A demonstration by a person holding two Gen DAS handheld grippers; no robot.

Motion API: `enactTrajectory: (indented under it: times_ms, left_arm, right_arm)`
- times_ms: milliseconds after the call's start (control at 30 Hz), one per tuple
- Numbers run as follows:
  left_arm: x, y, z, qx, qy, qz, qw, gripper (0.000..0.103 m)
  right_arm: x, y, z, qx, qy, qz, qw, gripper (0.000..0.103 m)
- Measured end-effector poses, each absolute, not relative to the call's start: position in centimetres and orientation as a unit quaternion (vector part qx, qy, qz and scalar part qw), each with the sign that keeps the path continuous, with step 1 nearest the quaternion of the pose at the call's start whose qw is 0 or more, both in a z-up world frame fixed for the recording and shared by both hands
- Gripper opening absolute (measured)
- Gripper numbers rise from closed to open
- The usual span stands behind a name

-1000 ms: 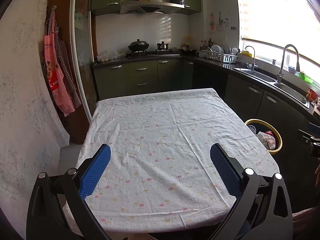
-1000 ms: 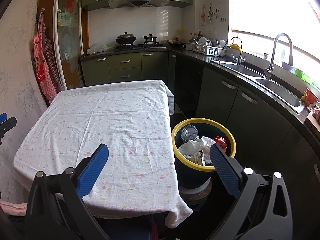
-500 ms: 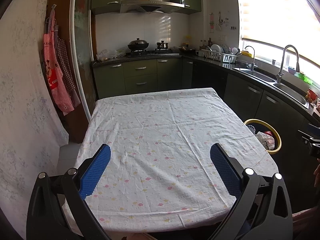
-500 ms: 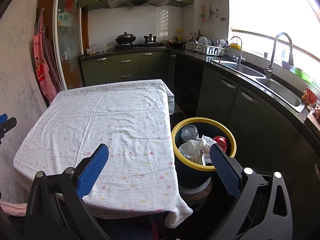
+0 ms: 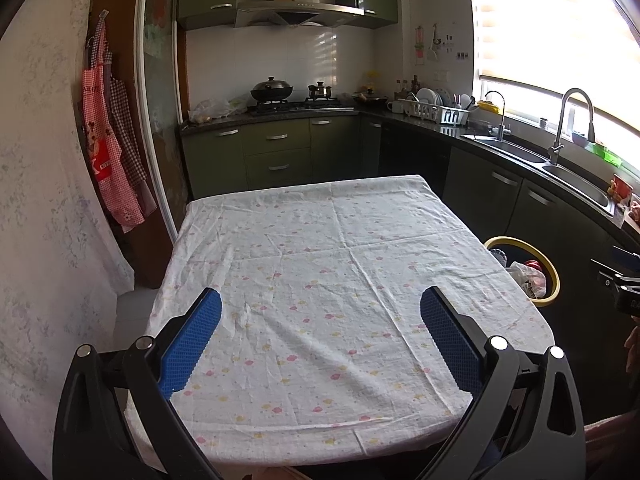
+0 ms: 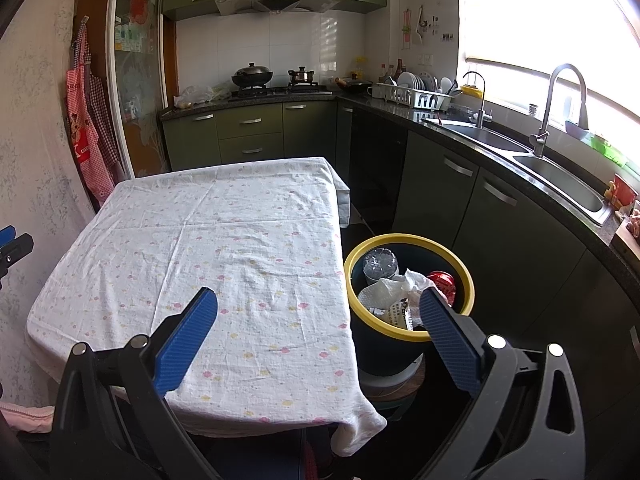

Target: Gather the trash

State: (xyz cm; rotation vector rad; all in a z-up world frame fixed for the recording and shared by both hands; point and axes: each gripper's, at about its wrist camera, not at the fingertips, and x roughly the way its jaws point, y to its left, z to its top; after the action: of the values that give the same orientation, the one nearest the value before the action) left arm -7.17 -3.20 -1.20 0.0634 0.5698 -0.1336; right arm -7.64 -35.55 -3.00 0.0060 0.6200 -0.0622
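While jaws gape, bin sits just beside tablecloth edge.

The left tongs are spread wide with nothing between the blue pads, held level and pointing forward. The right tongs are spread just as wide and likewise hold nothing. In the left wrist view a bit of the right hand shows at the frame's right edge.
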Motion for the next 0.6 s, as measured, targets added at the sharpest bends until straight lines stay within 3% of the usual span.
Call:
enactTrajectory:
  times_ms: [600]
  left_arm:
    - [-6.97, -3.63, -1.32, 0.031, 0.284, -0.073, 0.956, 0.098]
  right_arm:
    - [-7.55, -35.4, -3.2, 0.003, 0.307, -0.03, 0.951, 0.096]
